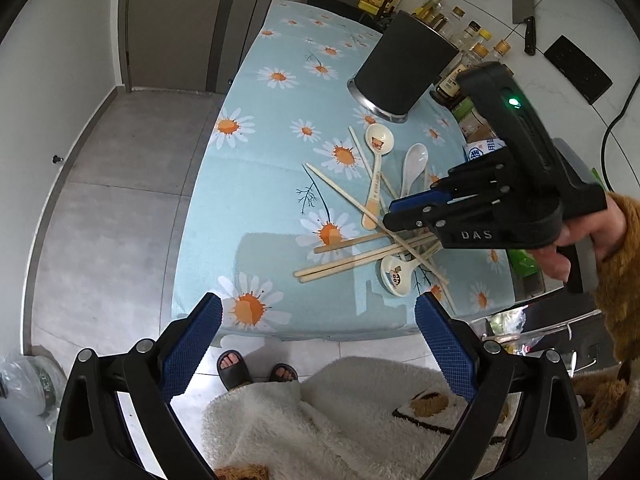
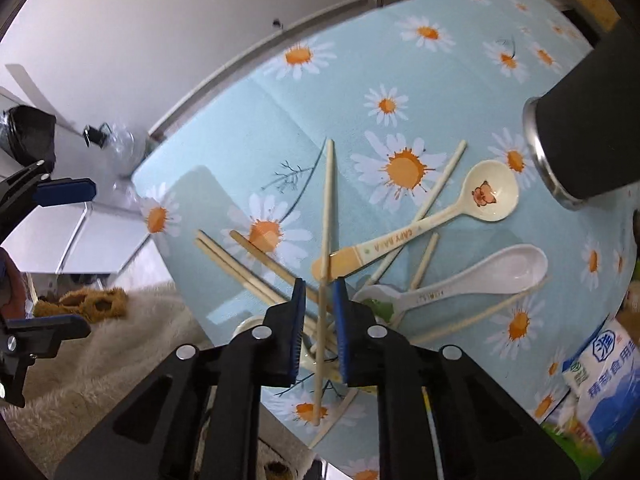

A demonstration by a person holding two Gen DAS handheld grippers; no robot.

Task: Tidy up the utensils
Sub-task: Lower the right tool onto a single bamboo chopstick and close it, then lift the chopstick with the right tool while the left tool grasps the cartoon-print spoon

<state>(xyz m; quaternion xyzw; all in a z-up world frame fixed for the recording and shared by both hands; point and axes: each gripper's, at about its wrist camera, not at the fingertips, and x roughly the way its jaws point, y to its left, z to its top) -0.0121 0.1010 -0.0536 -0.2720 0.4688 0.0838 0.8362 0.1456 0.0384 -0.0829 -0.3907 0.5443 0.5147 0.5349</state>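
Right gripper (image 2: 320,300) points down at the utensil heap, its blue ribbed pads (image 2: 297,320) drawn in on either side of one long pale wooden chopstick (image 2: 327,216); a thin gap shows on each side, so the stick sits between the pads but looks not yet pinched. To do this step well: finish the squeeze only on this one stick, keep the pads square across it, and lift straight up so it slides clear of the cream plastic spoon with a cartoon pig in the bowl (image 2: 440,220) whose handle crosses it. The white ceramic soup spoon (image 2: 488,272) and the other wooden chopsticks (image 2: 248,268) lie tangled close by and may drag. Likely destination is the dark cylindrical holder with a steel rim (image 1: 404,68), standing further along the daisy-print blue tablecloth (image 1: 256,168). Left gripper (image 1: 318,340) hangs wide apart and empty near the table's front edge. The right wrist view alone shows the pad-to-stick gap; the left wrist view alone shows the holder's whole body, the right tool from outside, and a third, cartoon-printed spoon (image 1: 394,276) beneath the sticks.
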